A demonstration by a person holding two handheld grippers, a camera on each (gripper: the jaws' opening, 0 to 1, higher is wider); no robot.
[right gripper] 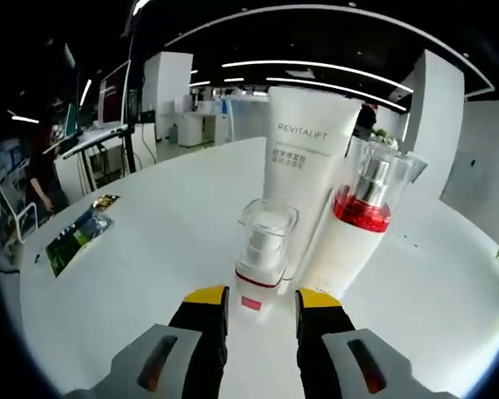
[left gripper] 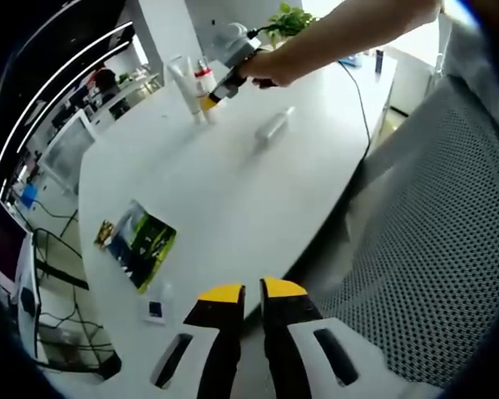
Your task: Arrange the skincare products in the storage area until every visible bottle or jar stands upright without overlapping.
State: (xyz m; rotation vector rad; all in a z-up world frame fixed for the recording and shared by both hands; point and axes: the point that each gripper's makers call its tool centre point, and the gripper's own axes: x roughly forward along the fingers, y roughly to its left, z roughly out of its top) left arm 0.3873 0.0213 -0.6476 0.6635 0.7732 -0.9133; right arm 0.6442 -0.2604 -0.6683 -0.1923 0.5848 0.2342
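While three skincare products stand upright close together on the white table point(right gripper: 133, 274), the right gripper point(right gripper: 258, 303) sits at the smallest of them.
A small bottle point(right gripper: 263, 262) with a clear cap and a red band stands between the yellow-tipped jaws, which are parted about as wide as its base; whether the pads press it cannot be told. Just behind it stand a tall white tube point(right gripper: 303, 166) marked REVITALIFT and, to its right, a pump bottle point(right gripper: 353, 229) with a red collar under a clear cap, so close that contact cannot be judged. From the left gripper view the same cluster sits far across the table, with another white item point(left gripper: 273, 126) lying flat near it. A green leaflet point(left gripper: 141, 241) lies nearer. The left gripper point(left gripper: 251, 293) hangs over the table edge, jaws nearly closed and holding nothing.
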